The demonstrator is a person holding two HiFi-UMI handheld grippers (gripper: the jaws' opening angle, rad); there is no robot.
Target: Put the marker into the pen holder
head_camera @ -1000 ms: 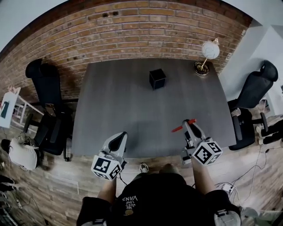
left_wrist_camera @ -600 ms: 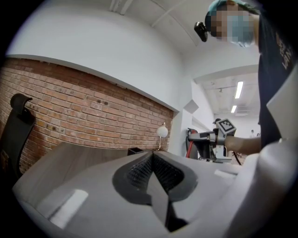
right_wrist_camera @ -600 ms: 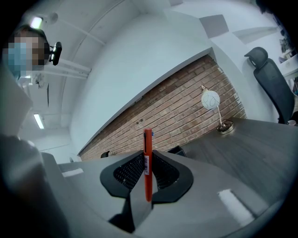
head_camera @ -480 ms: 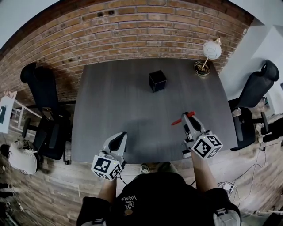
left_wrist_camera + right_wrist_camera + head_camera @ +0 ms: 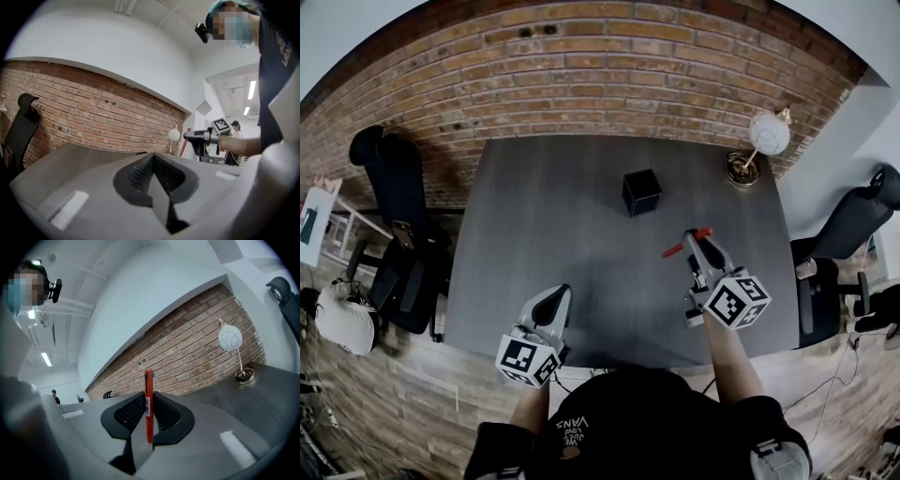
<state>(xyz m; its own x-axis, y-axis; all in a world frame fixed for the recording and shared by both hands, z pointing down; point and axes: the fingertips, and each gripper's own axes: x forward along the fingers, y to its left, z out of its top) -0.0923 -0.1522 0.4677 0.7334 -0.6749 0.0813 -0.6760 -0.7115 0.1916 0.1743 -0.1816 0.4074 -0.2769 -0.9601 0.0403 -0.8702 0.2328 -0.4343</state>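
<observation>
Fingers of right gripper clamped on marker, red, with barcode label on the barrel and longer end sticking out past the pads. Fingers of left gripper pressed together with nothing between, parked over near edge of surface.

Progress, as a judgement: pick done, marker looks clear of the surface. Black, cube-shaped pen holder sits mid-surface toward the brick wall, well apart from marker, ahead and left of right gripper. Left to do: carry over, tip marker end-down over the opening, let go. Call it a third in.

View differences:
- Head view only: pen holder and the gap to it. Also marker lying crosswise to the fingers, poking out both sides, close to level. Likely needs rotating before the drop. Holder opening not readable from here.
- Right gripper view only: the actual grip, barrel seated between the ribbed pads. No pen holder in that view. Globe desk lamp at far corner of surface shows instead.
- Left gripper view only: closed empty pads close up, plus side look at right gripper held above surface with marker in it.
</observation>
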